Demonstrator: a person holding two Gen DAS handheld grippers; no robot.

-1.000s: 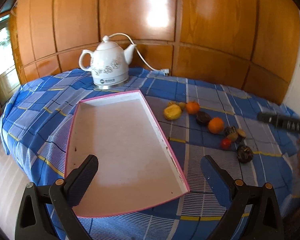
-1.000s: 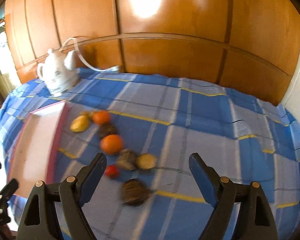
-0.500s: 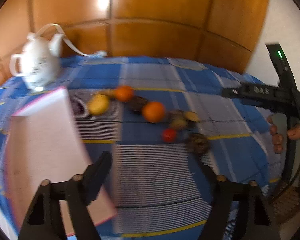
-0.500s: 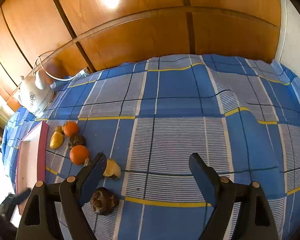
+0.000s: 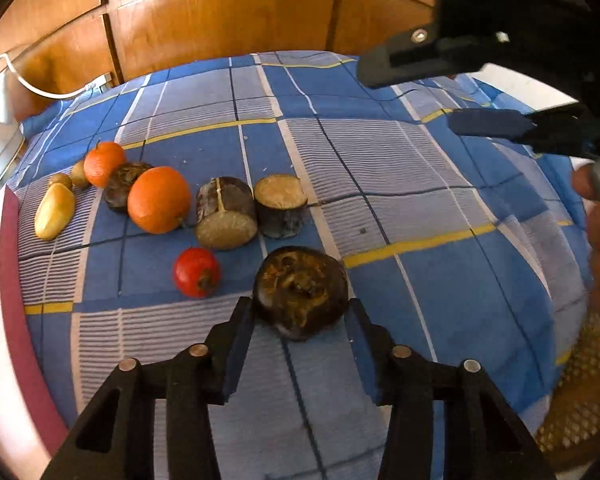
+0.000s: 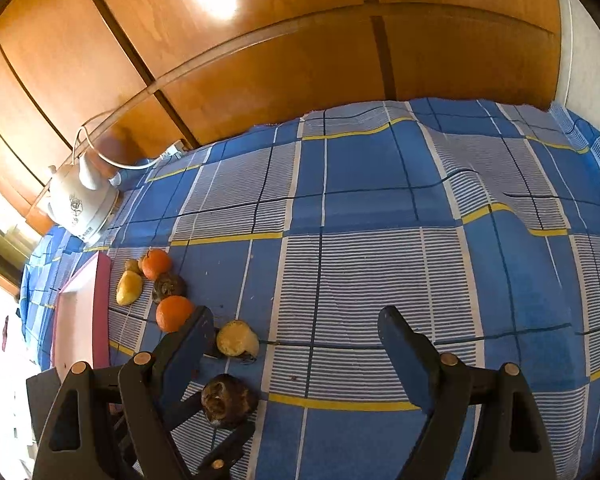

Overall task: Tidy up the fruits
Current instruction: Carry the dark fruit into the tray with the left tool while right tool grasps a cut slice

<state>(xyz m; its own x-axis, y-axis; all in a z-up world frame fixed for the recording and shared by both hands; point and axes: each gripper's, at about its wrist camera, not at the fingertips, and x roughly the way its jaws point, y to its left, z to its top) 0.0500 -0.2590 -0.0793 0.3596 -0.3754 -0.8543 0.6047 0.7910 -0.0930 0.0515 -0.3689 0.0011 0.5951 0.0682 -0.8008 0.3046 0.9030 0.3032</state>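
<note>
Blue plaid tablecloth with yellow lines [image 5: 440, 184] is covering the table, wooden panel wall [image 6: 300, 60] behind it, white ceramic electric kettle [image 6: 82, 204] with its white cord sitting at the far left corner. Fruits are lying in a loose row on the cloth: yellow oblong fruit [image 5: 55, 211], two small brownish round fruits [image 5: 70, 178] behind it, small orange tangerine [image 5: 104, 163], dark brown wrinkled fruit [image 5: 122, 190] touching the larger orange [image 5: 159, 199], then two cut dark-skinned halves with pale flesh [image 5: 252, 210] side by side, small red tomato-like fruit [image 5: 196, 272] just in front. Left gripper [image 5: 300, 316] is reaching low over the cloth, fingers spread, flanking the dark brown shrivelled round fruit [image 5: 301, 291], pads right at its sides; cannot tell if they are touching. Right gripper [image 6: 296, 328] is hovering higher, tilted, fingers wide apart with nothing between them, its left finger blocking part of the fruit row. Pink-rimmed white rectangular tray [image 6: 100, 300] is lying left of the fruits, the visible part showing no fruit.
</note>
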